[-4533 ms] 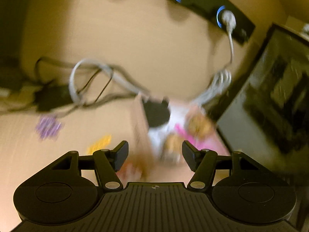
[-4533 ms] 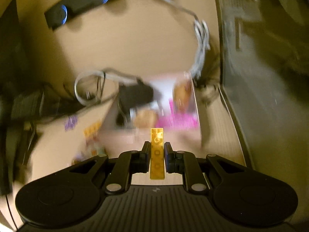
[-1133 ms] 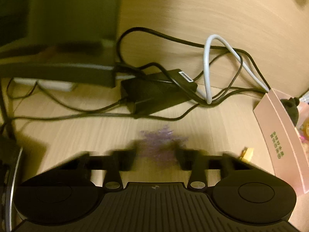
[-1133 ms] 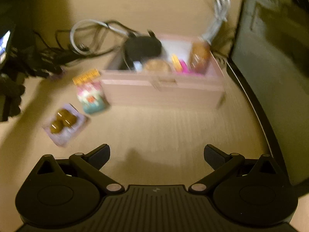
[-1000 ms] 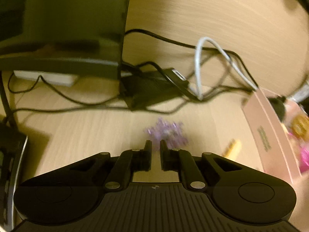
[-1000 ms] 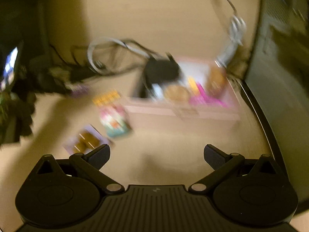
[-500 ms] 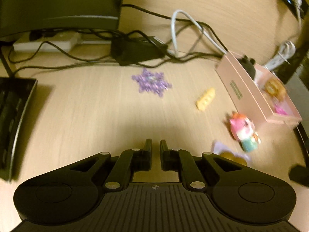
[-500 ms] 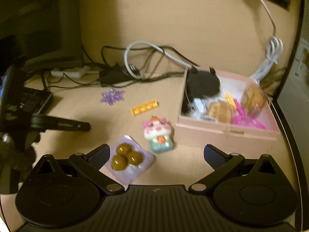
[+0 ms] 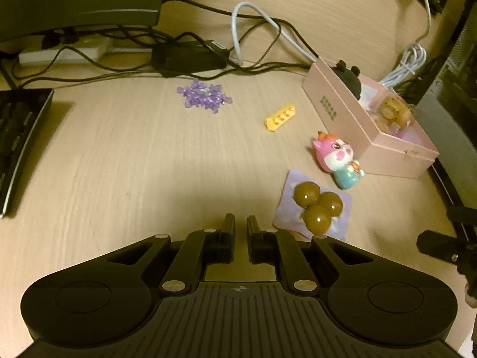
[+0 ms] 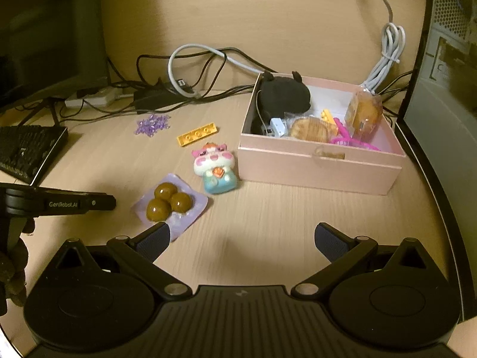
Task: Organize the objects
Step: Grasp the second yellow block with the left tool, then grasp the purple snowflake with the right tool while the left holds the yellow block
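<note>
A pink box (image 10: 319, 164) on the wooden desk holds a black plush, wrapped pastries, a yellow brick and pink items; it also shows in the left wrist view (image 9: 337, 110). Loose on the desk lie a purple snowflake piece (image 9: 204, 97) (image 10: 152, 124), a yellow brick (image 9: 280, 117) (image 10: 197, 134), a pink cat toy (image 9: 337, 158) (image 10: 215, 167) and a packet of three brown balls (image 9: 316, 205) (image 10: 170, 203). My left gripper (image 9: 240, 228) is shut and empty, held over the desk left of the packet. My right gripper (image 10: 243, 238) is open and empty, in front of the box.
Tangled cables and a black power adapter (image 9: 190, 56) lie at the back by a monitor base (image 9: 80, 6). A keyboard (image 9: 15, 137) sits at the left. A dark computer case (image 10: 447, 95) stands right of the box.
The left gripper shut near the purple piece without it, then pulled back and rose. The right gripper, earlier holding a yellow brick, is open and has drawn back from the box.
</note>
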The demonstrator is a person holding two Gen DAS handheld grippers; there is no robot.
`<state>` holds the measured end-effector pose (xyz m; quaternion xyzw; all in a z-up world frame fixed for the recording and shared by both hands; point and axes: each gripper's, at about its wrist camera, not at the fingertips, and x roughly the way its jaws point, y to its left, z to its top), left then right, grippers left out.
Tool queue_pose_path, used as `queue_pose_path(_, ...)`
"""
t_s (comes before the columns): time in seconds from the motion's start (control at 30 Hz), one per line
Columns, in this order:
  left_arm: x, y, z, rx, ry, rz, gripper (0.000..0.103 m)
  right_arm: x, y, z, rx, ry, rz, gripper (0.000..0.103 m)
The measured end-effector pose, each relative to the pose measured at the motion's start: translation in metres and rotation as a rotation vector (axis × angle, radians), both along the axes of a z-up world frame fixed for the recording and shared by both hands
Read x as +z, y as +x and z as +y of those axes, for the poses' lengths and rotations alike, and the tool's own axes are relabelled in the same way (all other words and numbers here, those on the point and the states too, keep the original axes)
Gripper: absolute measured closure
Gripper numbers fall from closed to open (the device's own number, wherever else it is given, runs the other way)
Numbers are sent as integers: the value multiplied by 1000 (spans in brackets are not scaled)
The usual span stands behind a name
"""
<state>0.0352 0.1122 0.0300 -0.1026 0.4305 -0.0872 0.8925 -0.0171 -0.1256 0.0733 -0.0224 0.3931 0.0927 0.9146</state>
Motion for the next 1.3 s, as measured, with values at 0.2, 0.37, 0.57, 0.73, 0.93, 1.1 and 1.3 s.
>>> queue_pose_path(0.2,7,8,-15,-43,14,-21,93,0,-11,-5,8,-15,-22,0)
queue_pose_path(0.37,46,52,-45,-174,79,-251,86,2,-19,-20,-5,-24,-24,0)
queue_pose_path(0.57,38,122,-74,-293,226,-151,82,3,-35,-47,-52,-48,-36,0)
queue_pose_path(0.73,15,146,-85,-349,266,-52,80,-10,-37,-74,-126,-18,20,0)
queue_pose_path(0.93,2,155,-93,-360,277,-33,78,-21,-30,-86,-158,-4,52,0)
queue_pose_path(1.1,1,155,-94,-328,264,-46,80,-26,-30,-82,-144,-7,58,0)
queue_pose_path(1.3,6,148,-82,-242,200,4,88,-25,-29,-77,-125,-13,54,0)
